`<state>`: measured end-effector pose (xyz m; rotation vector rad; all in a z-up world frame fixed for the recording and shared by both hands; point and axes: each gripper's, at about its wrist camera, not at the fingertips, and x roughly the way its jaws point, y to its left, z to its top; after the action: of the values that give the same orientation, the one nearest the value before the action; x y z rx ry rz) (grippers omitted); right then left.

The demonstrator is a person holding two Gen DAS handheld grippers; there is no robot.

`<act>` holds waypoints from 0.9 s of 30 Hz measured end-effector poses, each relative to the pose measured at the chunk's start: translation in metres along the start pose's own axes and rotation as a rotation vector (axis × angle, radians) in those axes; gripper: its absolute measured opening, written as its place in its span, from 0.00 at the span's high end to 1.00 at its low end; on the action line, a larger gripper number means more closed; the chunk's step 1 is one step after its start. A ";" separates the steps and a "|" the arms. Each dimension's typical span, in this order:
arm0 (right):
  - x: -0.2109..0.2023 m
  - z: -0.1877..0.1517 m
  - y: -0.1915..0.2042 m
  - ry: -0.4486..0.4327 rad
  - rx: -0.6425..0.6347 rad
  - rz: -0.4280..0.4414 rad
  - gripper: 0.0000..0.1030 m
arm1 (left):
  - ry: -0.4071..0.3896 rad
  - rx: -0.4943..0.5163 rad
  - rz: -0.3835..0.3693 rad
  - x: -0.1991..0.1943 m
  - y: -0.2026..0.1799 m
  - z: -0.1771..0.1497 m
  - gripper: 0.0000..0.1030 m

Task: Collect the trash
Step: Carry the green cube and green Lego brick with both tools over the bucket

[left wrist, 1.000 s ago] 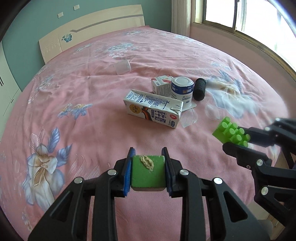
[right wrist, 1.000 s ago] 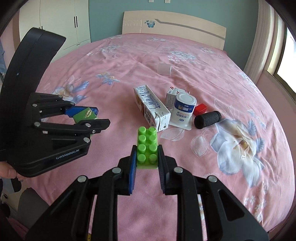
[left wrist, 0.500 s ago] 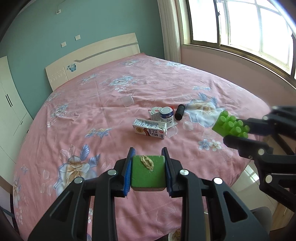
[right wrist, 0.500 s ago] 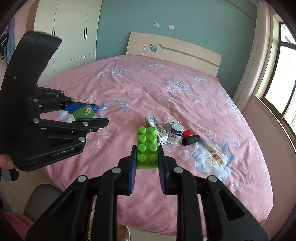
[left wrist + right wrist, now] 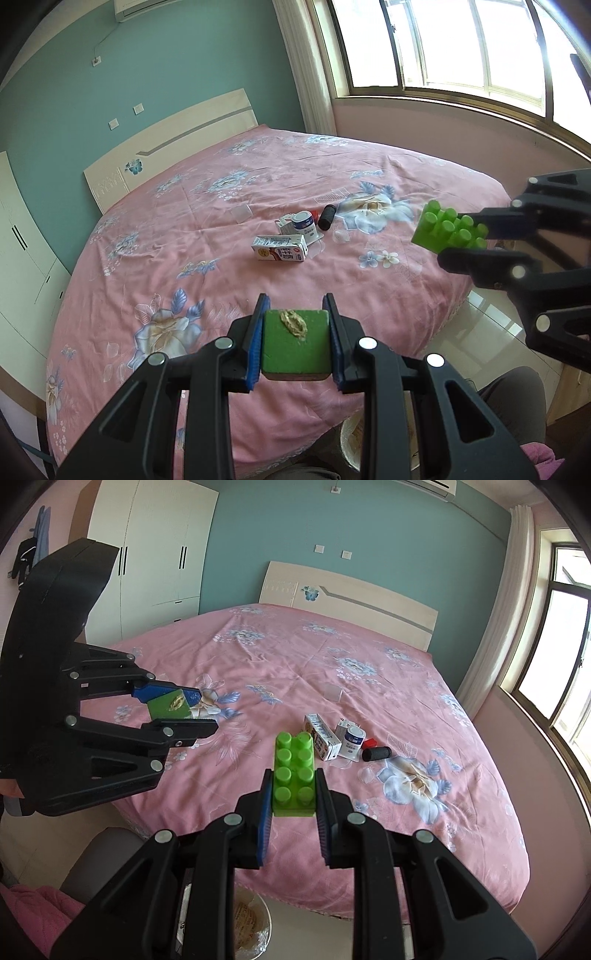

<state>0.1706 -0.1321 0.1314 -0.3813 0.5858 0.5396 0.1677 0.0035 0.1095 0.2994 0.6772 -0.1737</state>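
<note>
My left gripper [image 5: 295, 332] is shut on a green square tile [image 5: 295, 341] with a tan smear on top; it also shows in the right wrist view [image 5: 170, 705]. My right gripper [image 5: 294, 797] is shut on a green toy brick [image 5: 294, 773], seen from the side in the left wrist view [image 5: 448, 230]. Both are held in the air off the near edge of the pink bed [image 5: 184, 229]. On the bed lie a milk carton [image 5: 280, 248], a small white box [image 5: 285, 224], a white-and-blue can [image 5: 303, 221], a black cylinder [image 5: 326, 217] and a red piece [image 5: 369, 743].
A bin lined with a bag [image 5: 247, 923] stands on the floor below the grippers, at the foot of the bed. A clear plastic cup [image 5: 241, 213] lies farther up the bed. A window [image 5: 461, 48] is on the right, a wardrobe [image 5: 155, 554] on the left.
Both grippers have drawn back and up from the bed with their objects still held. The trash on the bed looks much smaller, and the floor and the bin have come into view.
</note>
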 end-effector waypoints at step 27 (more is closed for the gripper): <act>0.092 -0.174 0.018 0.303 0.192 0.102 0.78 | 0.363 0.024 -0.186 0.113 -0.071 -0.149 0.69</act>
<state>0.1526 -0.1674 -0.0620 -0.2531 0.9463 0.5218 0.1491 -0.0218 -0.0878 0.2936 1.0646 -0.3095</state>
